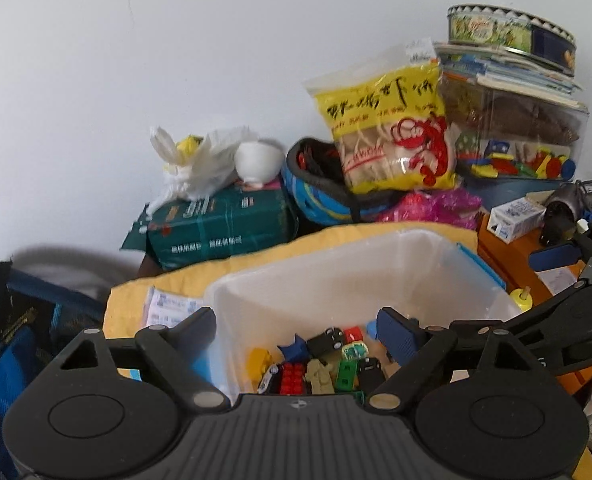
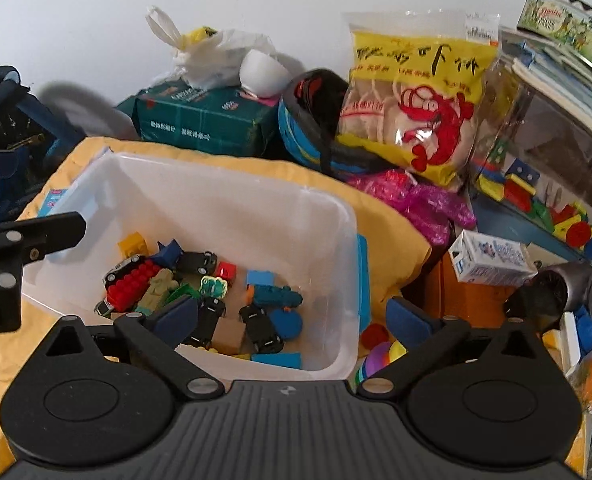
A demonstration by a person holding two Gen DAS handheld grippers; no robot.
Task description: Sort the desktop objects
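Both claws spread, holding nothing: my left gripper (image 1: pixel 296 332) and right gripper (image 2: pixel 292 316) hang over the translucent plastic bin (image 2: pixel 348 216) on the yellow cloth (image 2: pixel 392 216). Inside it, small hard plastic toys (image 2: pixel 200 292): light, rigid, probably slippery; I'd pinch flat sides. Yellow shrimp-cracker bag (image 2: pixel 416 92): Chinese lettering, unreadable.

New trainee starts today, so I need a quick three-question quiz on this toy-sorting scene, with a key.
1. True or false: the right gripper holds a toy.
2. What does the clear bin rest on: A) yellow cloth, B) bare wood, C) a book?
3. Fill in: the white bowl sits upside down on the ____ package.

Key: 1 false, both grippers are open and empty, the left gripper too; 2 A; 3 green.
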